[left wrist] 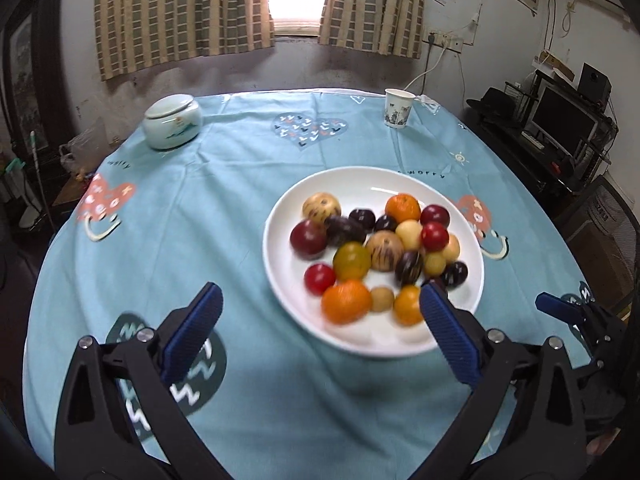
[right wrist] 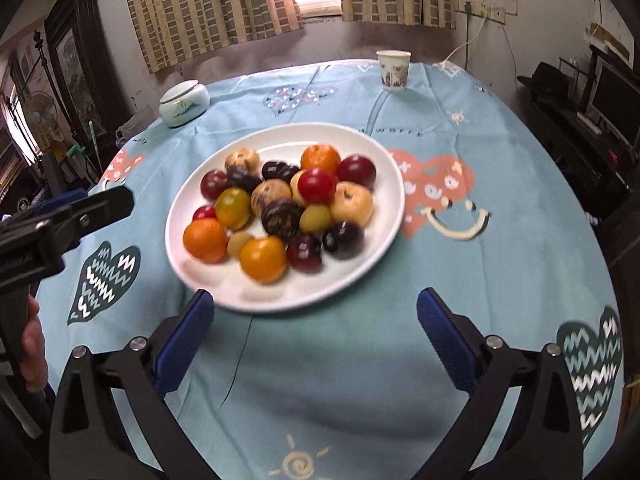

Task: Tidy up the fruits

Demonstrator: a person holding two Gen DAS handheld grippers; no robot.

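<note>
A white plate (left wrist: pixel 280 248) on the blue tablecloth holds several small fruits: oranges (left wrist: pixel 346 301), red and dark plums (left wrist: pixel 308 239), yellow and striped ones. The plate also shows in the right wrist view (right wrist: pixel 384 216), with an orange (right wrist: pixel 206 239) at its near left. My left gripper (left wrist: pixel 320 304) is open and empty, above the cloth at the plate's near left edge, its right finger over the rim. My right gripper (right wrist: pixel 314 304) is open and empty just in front of the plate. The right gripper also shows in the left wrist view (left wrist: pixel 560 308), at the far right.
A lidded white ceramic jar (left wrist: pixel 173 126) stands at the back left of the round table and a paper cup (left wrist: pixel 398 107) at the back right. Curtains and a window lie behind. A desk with a monitor (left wrist: pixel 564 120) is to the right.
</note>
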